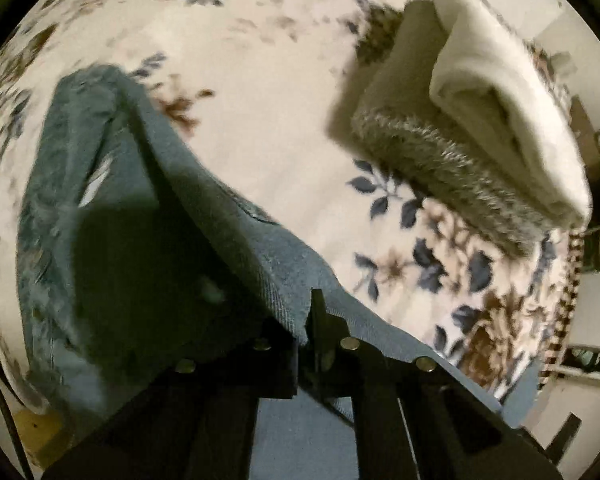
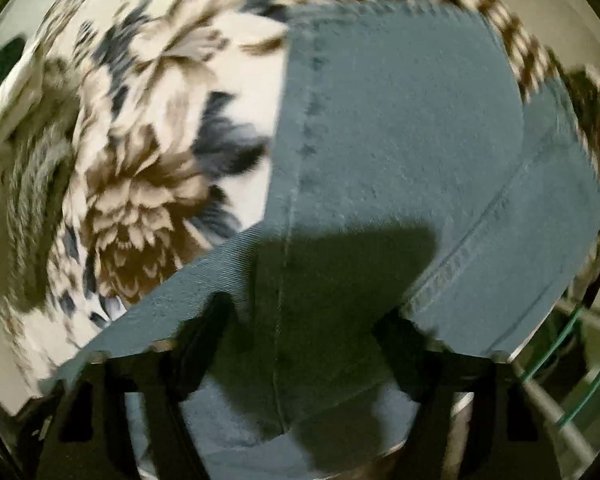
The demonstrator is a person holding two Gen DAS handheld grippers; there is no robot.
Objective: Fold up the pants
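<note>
Blue-grey denim pants [image 1: 140, 216] lie on a floral blanket [image 1: 260, 100]. In the left wrist view my left gripper [image 1: 306, 328] is shut on the edge of the pants, and the cloth rises from the blanket up to the jaws. In the right wrist view the pants [image 2: 400, 128] fill the middle, with stitched seams showing. My right gripper [image 2: 304, 316] has its fingers [image 2: 204, 320] wide apart, and the cloth drapes over and between them. The view is blurred.
A stack of folded items, a cream cloth [image 1: 500, 92] on top of a grey fuzzy one [image 1: 440, 172], sits on the blanket at the right. The blanket's checkered edge [image 1: 568, 292] and white furniture [image 1: 596, 312] lie beyond it.
</note>
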